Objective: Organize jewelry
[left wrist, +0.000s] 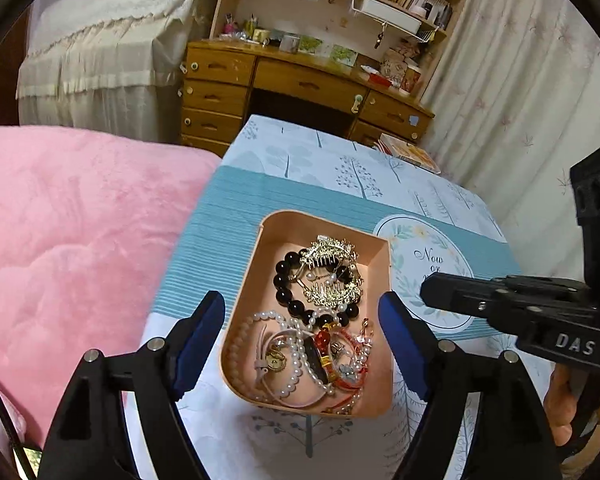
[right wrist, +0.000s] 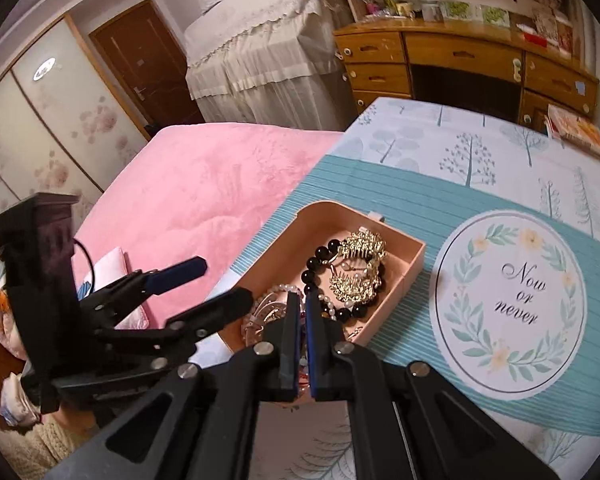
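On the bed, over a tablecloth printed with pale trees and a teal band, stands a peach-coloured tray with rounded corners. Its far half holds a black bead bracelet and, lying across that bracelet, 2 gold hair combs. Its near half is a tangle: strands of white pearls, a red cord bracelet and some small gold and amber pieces which I cannot separate clearly.

From the left wrist view, the left gripper hangs above the tray with its 2 blue-padded fingers spread wide, 1 finger outside each long side of the tray, and it holds nothing. The right gripper is much narrower: its pads stand almost together with only a thin gap, above the near end of the tray. Something bluish shows low in that gap, but I cannot tell if the pads pinch a piece or not. In the left view this gripper comes in from the right, level over a round "Now or never" emblem on the cloth, beside the tray.

A pink blanket lies left of the cloth. Behind stands a wooden desk with shelves.
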### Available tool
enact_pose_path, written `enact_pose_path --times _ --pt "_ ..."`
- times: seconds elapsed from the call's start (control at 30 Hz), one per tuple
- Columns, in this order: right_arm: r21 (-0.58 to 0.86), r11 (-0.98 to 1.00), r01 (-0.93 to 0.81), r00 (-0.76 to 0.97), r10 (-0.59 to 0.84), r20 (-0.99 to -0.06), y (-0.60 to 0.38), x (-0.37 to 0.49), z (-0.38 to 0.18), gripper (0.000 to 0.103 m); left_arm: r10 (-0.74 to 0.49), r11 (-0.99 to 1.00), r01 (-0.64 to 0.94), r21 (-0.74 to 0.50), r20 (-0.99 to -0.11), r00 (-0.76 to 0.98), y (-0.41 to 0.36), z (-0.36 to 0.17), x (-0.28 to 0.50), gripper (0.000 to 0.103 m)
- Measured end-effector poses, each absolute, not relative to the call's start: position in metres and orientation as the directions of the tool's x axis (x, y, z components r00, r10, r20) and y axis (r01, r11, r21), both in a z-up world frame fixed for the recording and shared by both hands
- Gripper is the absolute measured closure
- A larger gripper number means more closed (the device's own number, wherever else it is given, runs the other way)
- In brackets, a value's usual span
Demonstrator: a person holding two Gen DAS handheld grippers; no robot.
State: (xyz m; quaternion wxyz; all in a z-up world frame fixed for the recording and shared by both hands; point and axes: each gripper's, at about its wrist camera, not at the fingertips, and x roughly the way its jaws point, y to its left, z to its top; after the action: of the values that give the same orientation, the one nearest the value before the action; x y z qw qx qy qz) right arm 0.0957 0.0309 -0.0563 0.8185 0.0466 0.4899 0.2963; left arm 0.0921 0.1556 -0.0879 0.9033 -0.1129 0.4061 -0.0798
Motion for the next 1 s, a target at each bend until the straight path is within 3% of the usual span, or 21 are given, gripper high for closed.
enact_pose_path --times 0.2,0.3,0.9,1.0 --pt "0.344 0.838 -0.423 0.390 0.512 -0.766 0.023 0.088 -0.052 0.100 -0.254 0.960 0.080 -0.269 -0.711 0.656 0.151 -0.081 0.088 0.019" --pt "0.322 0.848 -0.421 0.420 0.496 -0.760 0.019 0.080 -0.050 0.100 -0.271 0.957 0.101 -0.273 -0.711 0.648 0.145 -0.079 0.087 0.001" --pt "0.233 0.941 -0.245 0.542 0.332 -0.772 -0.056 0.006 -0.066 0.100 -0.220 0.975 0.114 -0.190 -0.759 0.612 0.086 -0.081 0.064 0.001" --pt "0.243 0.949 -0.201 0.568 0.315 -0.760 -0.072 -0.003 -0.061 0.094 -0.229 0.973 0.137 -0.184 -0.744 0.628 0.075 -0.074 0.055 0.001"
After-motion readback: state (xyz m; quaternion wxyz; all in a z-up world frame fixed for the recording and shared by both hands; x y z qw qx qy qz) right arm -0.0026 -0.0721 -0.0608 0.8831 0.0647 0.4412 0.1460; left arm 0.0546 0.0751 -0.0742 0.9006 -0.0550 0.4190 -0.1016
